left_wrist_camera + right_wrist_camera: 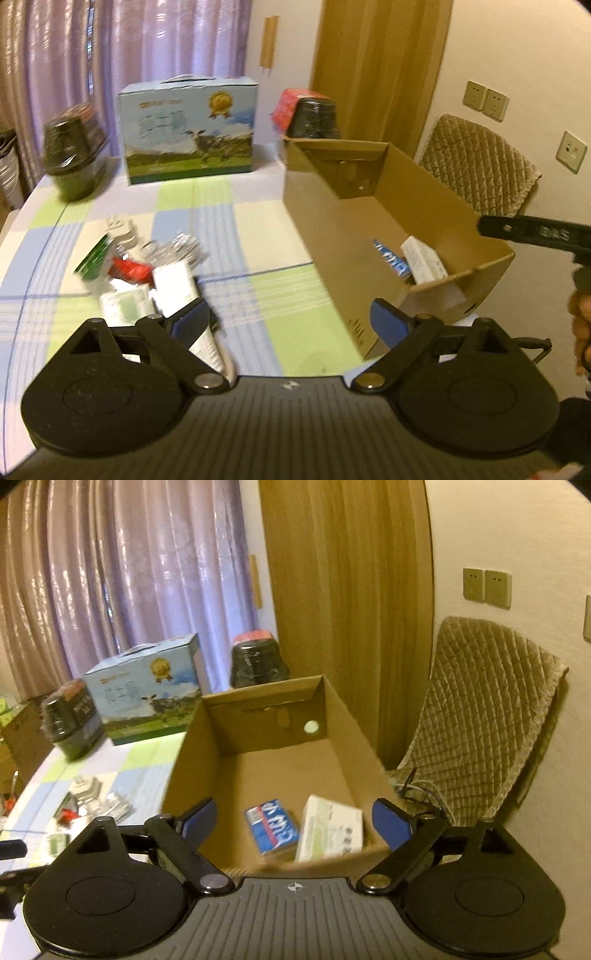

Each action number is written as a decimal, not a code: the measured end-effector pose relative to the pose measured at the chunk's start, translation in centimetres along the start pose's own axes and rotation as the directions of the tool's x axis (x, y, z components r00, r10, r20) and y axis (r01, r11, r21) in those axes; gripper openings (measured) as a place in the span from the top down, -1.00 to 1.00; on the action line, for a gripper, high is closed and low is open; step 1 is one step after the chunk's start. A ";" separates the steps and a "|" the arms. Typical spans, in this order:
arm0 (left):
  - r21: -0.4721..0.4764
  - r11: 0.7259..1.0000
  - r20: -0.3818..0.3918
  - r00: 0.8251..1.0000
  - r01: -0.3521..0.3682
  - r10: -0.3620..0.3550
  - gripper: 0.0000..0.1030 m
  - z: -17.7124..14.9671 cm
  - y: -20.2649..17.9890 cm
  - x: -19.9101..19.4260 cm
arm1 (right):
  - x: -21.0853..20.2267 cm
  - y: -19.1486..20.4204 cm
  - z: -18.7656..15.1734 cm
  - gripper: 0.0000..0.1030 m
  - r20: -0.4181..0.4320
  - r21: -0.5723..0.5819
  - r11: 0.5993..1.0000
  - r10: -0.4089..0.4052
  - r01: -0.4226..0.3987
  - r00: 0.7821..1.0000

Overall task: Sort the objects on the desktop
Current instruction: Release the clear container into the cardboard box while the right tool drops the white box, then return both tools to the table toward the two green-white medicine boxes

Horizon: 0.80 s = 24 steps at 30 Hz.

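The left gripper [291,319] has its blue-padded fingers [190,321] spread wide with nothing between them, poised over the bench [258,295] and its checked cloth of pale green, blue and white. Just beyond the left finger lies a loose heap — a white tube [184,295], a small white-and-green box [125,306], a red packet [129,269], a green carton [92,254], crinkled foil blister packs [177,247] and a white plug [120,229], all blurred. The right gripper [295,823] is likewise wide apart and empty, hanging above the open corrugated cardboard box [184,760]; on its floor near the front wall lie a blue carton [271,827] and a white carton [330,829], side by side and touching. At the far edge stand a glossy blue milk carton case [188,129] printed with a cow, and two dark, film-wrapped bundles [72,147], one either side. Beside the box a quilted tan chair cover [476,716] drapes over a chair.
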<state>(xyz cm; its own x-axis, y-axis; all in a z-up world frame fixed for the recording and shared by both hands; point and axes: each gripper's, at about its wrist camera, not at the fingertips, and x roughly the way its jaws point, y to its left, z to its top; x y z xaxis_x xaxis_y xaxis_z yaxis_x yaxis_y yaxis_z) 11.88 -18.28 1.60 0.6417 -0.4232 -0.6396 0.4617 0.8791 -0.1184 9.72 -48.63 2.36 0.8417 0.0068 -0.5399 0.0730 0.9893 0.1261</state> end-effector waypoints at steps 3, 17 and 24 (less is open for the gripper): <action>-0.018 1.000 -0.005 1.000 -0.015 0.015 -0.80 -1.3 1.4 -1.3 | -1.7 1.5 -1.2 -0.78 0.004 0.003 1.000 0.024 -0.024 1.000; -0.110 0.978 -0.043 0.984 -0.179 0.175 -0.84 -6.5 8.7 -6.8 | -4.1 9.2 -7.7 -0.87 -0.121 -0.016 0.983 0.180 -0.183 0.976; -0.152 0.966 -0.049 0.978 -0.210 0.205 -0.84 -7.2 10.5 -7.4 | -3.9 11.7 -8.2 -0.87 -0.145 -0.070 0.970 0.220 -0.232 0.965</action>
<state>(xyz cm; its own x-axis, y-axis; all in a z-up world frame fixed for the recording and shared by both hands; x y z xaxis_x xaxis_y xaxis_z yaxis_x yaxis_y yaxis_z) 7.62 -4.34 -0.39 0.6923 -0.2227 -0.6864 0.2181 0.9713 -0.0951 2.88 -35.86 -0.89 0.7506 0.2453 -0.6135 -0.1619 0.9685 0.1892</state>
